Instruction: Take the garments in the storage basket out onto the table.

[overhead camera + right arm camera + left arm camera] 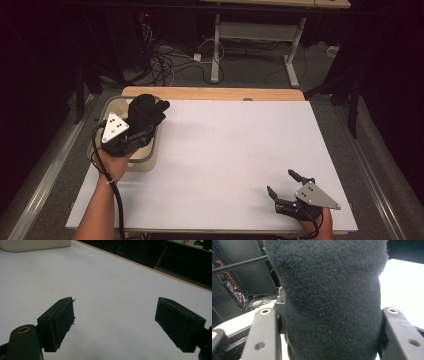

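A thick black cloth (146, 111), soft and knitted, hangs bunched above a beige bin (145, 164) at the table's left. My left gripper (141, 131) is shut on it, and the person's left hand holds it over the bin's near side. In the left gripper view the cloth (329, 285) bulges up between the two jaws and hides what lies ahead. My right gripper (281, 181) rests low over the white table top (225, 150) at the front right. Its fingers (58, 322) stand wide apart, open, with nothing between them.
The bin's corner (35, 245) shows far off in the right gripper view. A wooden edge (215, 93) runs along the table's back. Beyond it the floor carries cables (165, 60) and the legs of a desk (216, 55). Dark drapes close both sides.
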`<act>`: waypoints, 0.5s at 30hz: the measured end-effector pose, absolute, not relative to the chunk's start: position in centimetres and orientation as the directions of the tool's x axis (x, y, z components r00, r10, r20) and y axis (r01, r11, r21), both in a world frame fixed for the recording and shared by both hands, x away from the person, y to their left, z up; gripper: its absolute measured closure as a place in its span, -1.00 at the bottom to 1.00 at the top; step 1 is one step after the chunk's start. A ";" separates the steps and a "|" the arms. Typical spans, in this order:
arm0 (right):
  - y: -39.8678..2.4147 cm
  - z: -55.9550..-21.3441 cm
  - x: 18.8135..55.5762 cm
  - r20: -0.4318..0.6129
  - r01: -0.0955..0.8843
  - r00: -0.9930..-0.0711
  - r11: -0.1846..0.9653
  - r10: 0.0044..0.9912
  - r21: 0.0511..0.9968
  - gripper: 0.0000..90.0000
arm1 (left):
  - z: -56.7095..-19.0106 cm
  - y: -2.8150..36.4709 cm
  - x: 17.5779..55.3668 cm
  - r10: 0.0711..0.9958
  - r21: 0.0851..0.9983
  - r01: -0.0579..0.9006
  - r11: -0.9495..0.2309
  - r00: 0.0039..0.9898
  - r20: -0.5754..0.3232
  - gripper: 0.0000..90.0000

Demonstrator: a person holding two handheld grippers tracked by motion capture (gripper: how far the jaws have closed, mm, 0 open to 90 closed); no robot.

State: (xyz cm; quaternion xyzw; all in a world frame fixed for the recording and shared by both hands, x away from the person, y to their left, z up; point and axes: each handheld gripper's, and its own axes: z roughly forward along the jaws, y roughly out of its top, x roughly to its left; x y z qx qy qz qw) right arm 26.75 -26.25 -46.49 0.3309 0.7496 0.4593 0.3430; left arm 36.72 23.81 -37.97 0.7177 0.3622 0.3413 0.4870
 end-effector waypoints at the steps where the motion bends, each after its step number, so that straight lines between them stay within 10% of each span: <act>1: -26.2 -46.5 26.8 -0.215 0.187 -0.544 0.366 0.811 0.912 -0.59 | -37.9 23.8 36.7 0.851 0.948 0.186 -0.259 0.507 0.133 -0.06; 15: -25.9 -46.5 26.9 -0.227 0.206 -0.543 0.391 0.809 0.897 -0.65 | -37.5 22.0 36.4 0.826 0.957 0.147 -0.248 0.548 0.130 -0.06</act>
